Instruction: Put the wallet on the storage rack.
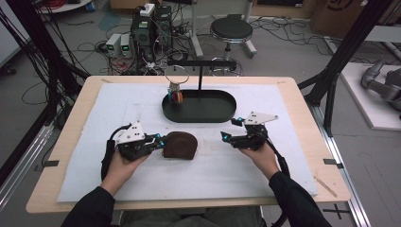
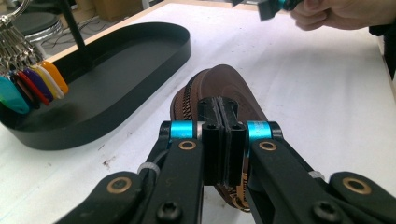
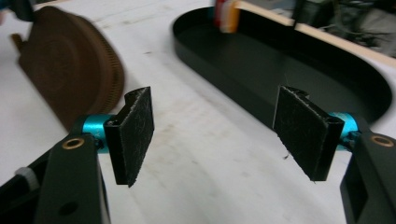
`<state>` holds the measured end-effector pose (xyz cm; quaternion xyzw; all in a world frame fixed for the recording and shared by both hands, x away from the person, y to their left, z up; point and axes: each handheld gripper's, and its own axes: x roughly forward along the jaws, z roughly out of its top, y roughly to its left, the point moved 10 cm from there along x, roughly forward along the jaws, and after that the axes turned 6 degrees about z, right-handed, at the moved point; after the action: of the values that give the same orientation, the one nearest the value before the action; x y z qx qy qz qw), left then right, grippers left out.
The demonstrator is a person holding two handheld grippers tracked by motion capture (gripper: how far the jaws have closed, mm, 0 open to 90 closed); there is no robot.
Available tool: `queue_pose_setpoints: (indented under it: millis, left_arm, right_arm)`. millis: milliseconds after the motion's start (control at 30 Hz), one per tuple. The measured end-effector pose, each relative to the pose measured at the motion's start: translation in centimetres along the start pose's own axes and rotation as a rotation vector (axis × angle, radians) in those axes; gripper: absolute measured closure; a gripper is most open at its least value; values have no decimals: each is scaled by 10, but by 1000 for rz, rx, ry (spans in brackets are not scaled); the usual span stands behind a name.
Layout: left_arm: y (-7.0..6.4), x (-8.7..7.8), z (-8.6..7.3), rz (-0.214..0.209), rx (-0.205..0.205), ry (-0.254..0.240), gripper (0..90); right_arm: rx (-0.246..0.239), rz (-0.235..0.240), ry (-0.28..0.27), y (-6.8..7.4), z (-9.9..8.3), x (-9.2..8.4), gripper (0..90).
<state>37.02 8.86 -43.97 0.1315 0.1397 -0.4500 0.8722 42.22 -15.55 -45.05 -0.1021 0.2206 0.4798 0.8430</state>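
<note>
A brown round zip pouch point(image 1: 182, 144) lies on the white mat in front of the black oval tray point(image 1: 227, 116). My left gripper point(image 1: 161, 143) is at its left end, and in the left gripper view my left gripper point(image 2: 223, 135) has its pads pressed together over the near edge of the pouch point(image 2: 233, 86), which looks tipped up. Which part is pinched is hidden. My right gripper point(image 1: 230, 129) hovers right of the pouch. In the right gripper view my right gripper point(image 3: 219, 128) stands wide open with only mat between the pads, and the pouch point(image 3: 60, 65) is at the upper left.
A bunch of coloured key tags point(image 1: 176, 96) hangs on a ring from a black T-stand point(image 1: 200, 78) rising out of the tray's left end. The tags point(image 2: 32, 86) dangle over the tray wall point(image 2: 116, 107). A stool and cables are on the floor beyond the table.
</note>
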Motion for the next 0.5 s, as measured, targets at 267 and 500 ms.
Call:
queue_pose_setpoints:
  millis: [267, 500]
  left_arm:
    - [-4, -3, -1, -34, 28, -2, 885]
    - [-7, -6, -1, -56, 41, -4, 884]
  right_arm:
    - [-43, 115, 9, 27, 9, 28, 297]
    - [-51, 236, 30, 48, 11, 53, 299]
